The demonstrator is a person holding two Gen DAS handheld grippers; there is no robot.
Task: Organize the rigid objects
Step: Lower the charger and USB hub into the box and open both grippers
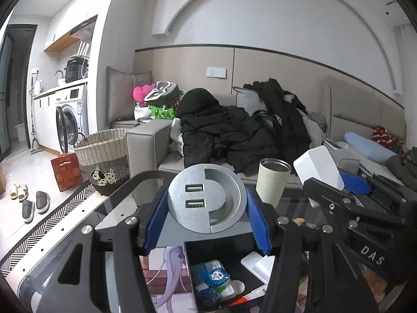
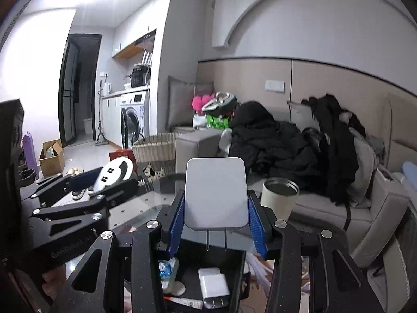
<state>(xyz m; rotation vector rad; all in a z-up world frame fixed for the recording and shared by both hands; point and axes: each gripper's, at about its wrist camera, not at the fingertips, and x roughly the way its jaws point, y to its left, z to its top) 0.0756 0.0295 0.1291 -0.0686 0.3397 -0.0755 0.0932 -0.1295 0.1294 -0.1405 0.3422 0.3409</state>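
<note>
Left wrist view: the left gripper (image 1: pixel 207 215) clamps a round silver USB socket module (image 1: pixel 206 198) between its blue pads, above a black tray (image 1: pixel 190 255) on the glass counter (image 1: pixel 78 234).

Right wrist view: the right gripper (image 2: pixel 215 224) grips a white plug adapter (image 2: pixel 215 193), prongs down, over the same tray; a cream tumbler (image 2: pixel 278 198) stands just right.

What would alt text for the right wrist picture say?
The right tool grips a white plug-in charger, prongs down, above an open black box holding another charger. Left of it, the left tool holds a round USB socket; a sofa piled with dark coats lies behind.
</note>
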